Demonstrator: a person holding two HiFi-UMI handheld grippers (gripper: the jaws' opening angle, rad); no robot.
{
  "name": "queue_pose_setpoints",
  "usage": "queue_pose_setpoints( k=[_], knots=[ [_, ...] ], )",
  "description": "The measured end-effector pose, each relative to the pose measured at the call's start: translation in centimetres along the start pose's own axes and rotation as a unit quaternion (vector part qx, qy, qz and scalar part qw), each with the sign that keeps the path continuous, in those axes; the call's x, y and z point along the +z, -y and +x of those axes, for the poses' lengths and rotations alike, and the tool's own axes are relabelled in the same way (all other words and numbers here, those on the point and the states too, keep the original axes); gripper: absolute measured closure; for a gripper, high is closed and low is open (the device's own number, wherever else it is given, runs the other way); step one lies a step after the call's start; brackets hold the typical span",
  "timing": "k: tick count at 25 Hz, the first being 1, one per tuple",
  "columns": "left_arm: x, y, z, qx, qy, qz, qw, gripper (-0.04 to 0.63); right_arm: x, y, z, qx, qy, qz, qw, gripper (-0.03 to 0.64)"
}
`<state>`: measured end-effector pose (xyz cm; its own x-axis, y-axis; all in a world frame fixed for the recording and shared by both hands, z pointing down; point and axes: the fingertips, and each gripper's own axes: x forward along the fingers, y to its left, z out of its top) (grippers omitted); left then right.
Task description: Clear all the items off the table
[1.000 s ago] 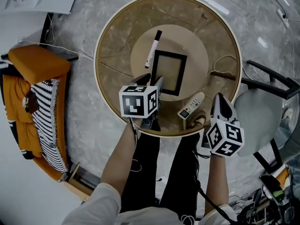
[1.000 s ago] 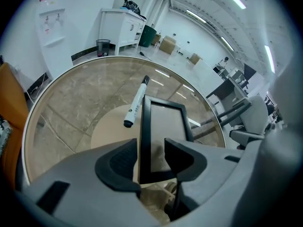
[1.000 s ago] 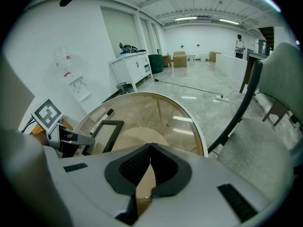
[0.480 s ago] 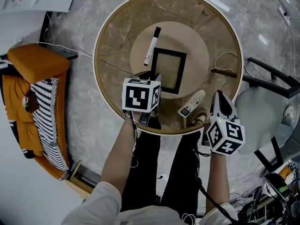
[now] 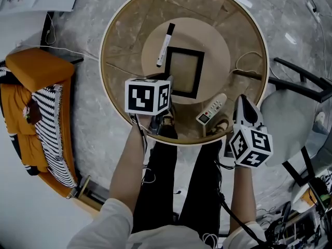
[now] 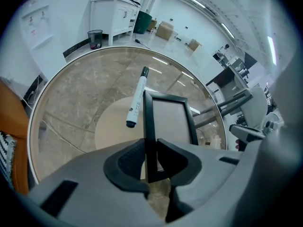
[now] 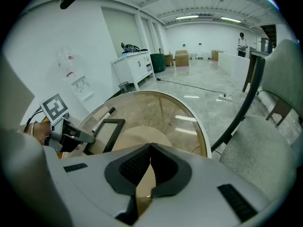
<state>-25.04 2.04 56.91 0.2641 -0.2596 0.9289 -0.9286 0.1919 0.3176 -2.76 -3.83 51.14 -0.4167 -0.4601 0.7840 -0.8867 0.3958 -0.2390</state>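
Left tongs [image 6: 150,159] just closing, gripping picture frame [image 6: 167,122] left rail, near corner; long axis runs away. Right tongs [image 7: 147,161] clenched empty, farther off.

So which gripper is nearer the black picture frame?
Left. The left gripper has just been closing its jaws on the near edge of the picture frame; the right gripper hangs shut at the table rim, apart from it.

No legible txt, brand or nos. anywhere. Cube [image 5: 147,95] on left gripper [image 6: 150,148] and cube [image 5: 251,146] on right gripper [image 7: 150,148] carry only black-and-white square codes, no letters. Print on pen [image 5: 165,44] and remote [image 5: 211,109] is too small to read. Wall sheets [image 6: 37,20] are blurred.
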Motion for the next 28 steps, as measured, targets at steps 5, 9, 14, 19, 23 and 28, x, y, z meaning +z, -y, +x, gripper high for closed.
queue_pose_setpoints(
  k=[5, 9, 14, 19, 23, 28],
  knots=[
    [-0.4, 0.2, -0.5, 0.002, 0.02, -0.004, 0.9998, 0.522, 0.0, -0.4, -0.1, 0.004, 0.001, -0.001, 1.0, 0.594],
    [-0.2, 0.7, -1.1, 0.015, 0.055, 0.016, 0.9983, 0.523, 0.0, -0.2, -0.3, 0.002, 0.003, -0.001, 1.0, 0.594],
    [0.9, 1.6, -2.6, 0.048, 0.099, 0.088, 0.99, 0.523, -0.1, 0.0, -0.6, -0.001, 0.006, 0.002, 1.0, 0.594],
    [1.4, 2.1, -3.1, 0.043, 0.115, 0.091, 0.9883, 0.523, -0.3, 0.0, -1.0, 0.0, 0.01, 0.005, 1.0, 0.594],
    [1.9, 2.3, -4.1, 0.045, 0.131, 0.094, 0.9858, 0.523, -0.1, 0.0, -1.6, -0.001, 0.015, 0.006, 1.0, 0.594],
    [2.1, 3.0, -5.3, 0.041, 0.143, 0.098, 0.9841, 0.522, 0.2, 0.2, -2.5, -0.006, 0.023, 0.012, 1.0, 0.594]
  ],
)
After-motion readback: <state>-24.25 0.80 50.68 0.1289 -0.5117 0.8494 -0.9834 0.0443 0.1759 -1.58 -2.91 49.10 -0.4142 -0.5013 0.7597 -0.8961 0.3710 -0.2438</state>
